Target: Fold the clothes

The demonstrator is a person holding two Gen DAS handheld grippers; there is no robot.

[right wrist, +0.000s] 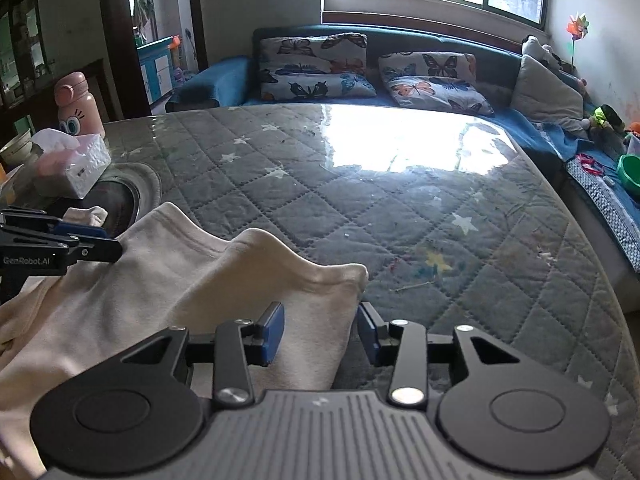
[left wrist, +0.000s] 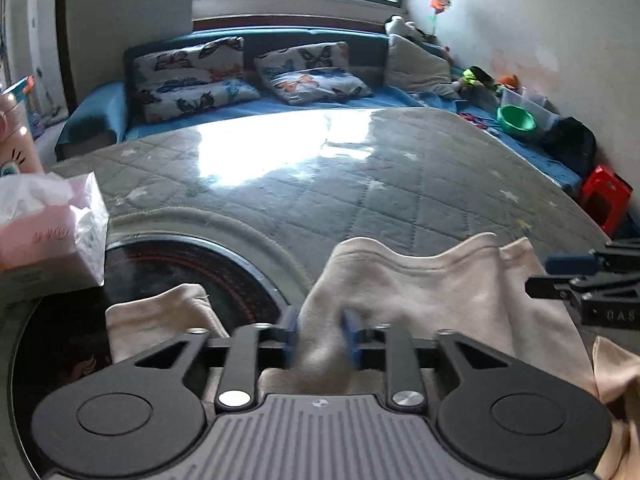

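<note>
A cream garment [left wrist: 432,280] lies bunched at the near edge of a grey quilted table cover [left wrist: 320,184]. My left gripper [left wrist: 320,336] has its blue pads pressed on a fold of the garment's left part. In the right wrist view the same garment [right wrist: 168,280] spreads from the left to the centre. My right gripper [right wrist: 320,332] straddles the garment's right hem with its jaws apart and the cloth loose between them. Each gripper shows at the edge of the other's view, the right gripper [left wrist: 568,276] and the left gripper [right wrist: 100,240].
A pink tissue box [left wrist: 48,236] and a pink bottle [right wrist: 76,104] stand at the table's left. A dark round inset [left wrist: 192,276] holds a small cream cloth [left wrist: 160,316]. A blue sofa with butterfly pillows [right wrist: 316,68] runs behind. A green bowl [left wrist: 516,120] sits at the right.
</note>
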